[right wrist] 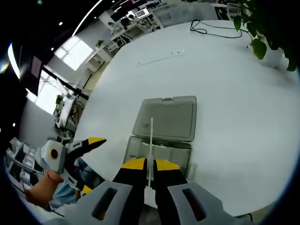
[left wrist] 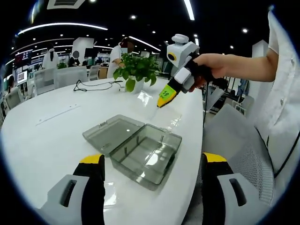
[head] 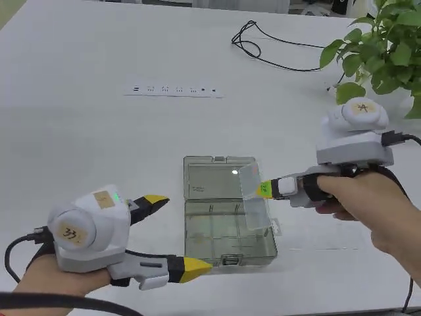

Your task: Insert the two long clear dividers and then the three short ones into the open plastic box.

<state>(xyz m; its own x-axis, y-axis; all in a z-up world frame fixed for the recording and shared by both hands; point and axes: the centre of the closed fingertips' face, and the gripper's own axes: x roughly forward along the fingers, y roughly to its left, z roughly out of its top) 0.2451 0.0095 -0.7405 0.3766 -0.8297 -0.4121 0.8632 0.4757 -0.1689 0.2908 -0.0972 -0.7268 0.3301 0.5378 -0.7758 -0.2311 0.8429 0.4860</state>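
The open smoky plastic box (head: pixel 227 238) lies on the white table, its lid (head: pixel 217 178) flat behind the tray; dividers stand inside the tray. My right gripper (head: pixel 262 189) is shut on a clear divider (head: pixel 253 197), held above the tray's right side. In the right gripper view the clear divider (right wrist: pixel 151 150) runs edge-on from between the pinched fingertips, over the box (right wrist: pixel 161 140). My left gripper (head: pixel 176 234) stands open just left of the box, nothing between its yellow fingertips (head: pixel 195 266). The left gripper view shows the box (left wrist: pixel 136 147) ahead and the right gripper (left wrist: pixel 164 97) above it.
A white power strip (head: pixel 174 90) lies farther back on the table. A black cable (head: pixel 263 49) loops at the back right, next to a potted plant (head: pixel 381 52). The table's front edge runs close below the box.
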